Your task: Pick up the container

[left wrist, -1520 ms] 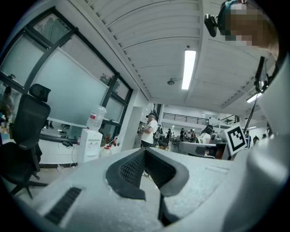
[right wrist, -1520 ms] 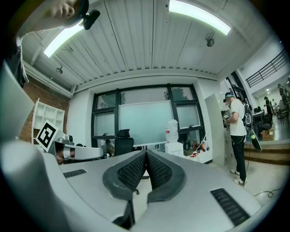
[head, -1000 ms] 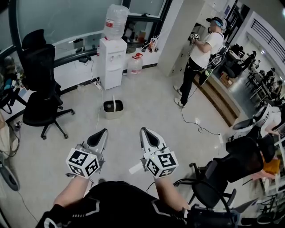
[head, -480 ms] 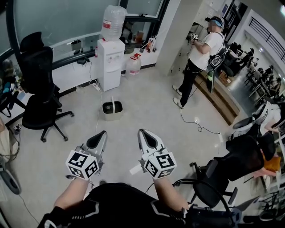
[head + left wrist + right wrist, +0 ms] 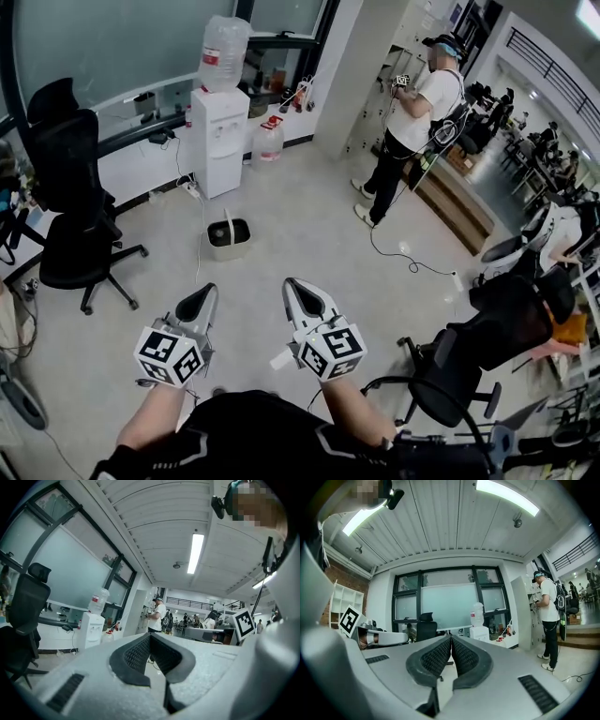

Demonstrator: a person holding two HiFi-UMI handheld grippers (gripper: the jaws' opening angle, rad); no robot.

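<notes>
A small beige container (image 5: 229,238) with a dark inside and a thin upright handle stands on the pale floor, in front of the water dispenser (image 5: 218,131). In the head view both grippers are held side by side at waist height, well short of the container. My left gripper (image 5: 201,299) is shut with nothing between its jaws, and so is my right gripper (image 5: 294,290). The left gripper view shows my left gripper (image 5: 150,636) with its pads pressed together. The right gripper view shows my right gripper (image 5: 451,639) the same way. Neither gripper view shows the container.
A black office chair (image 5: 66,202) stands at the left and another (image 5: 469,361) at the right. A person in a white shirt (image 5: 412,122) stands by a pillar at the back right. A cable (image 5: 412,267) trails over the floor. A water jug (image 5: 268,141) sits beside the dispenser.
The head view has drifted a little, so the room sits slightly lower and further left in the picture. Both grippers stay shut, side by side, with nothing held.
</notes>
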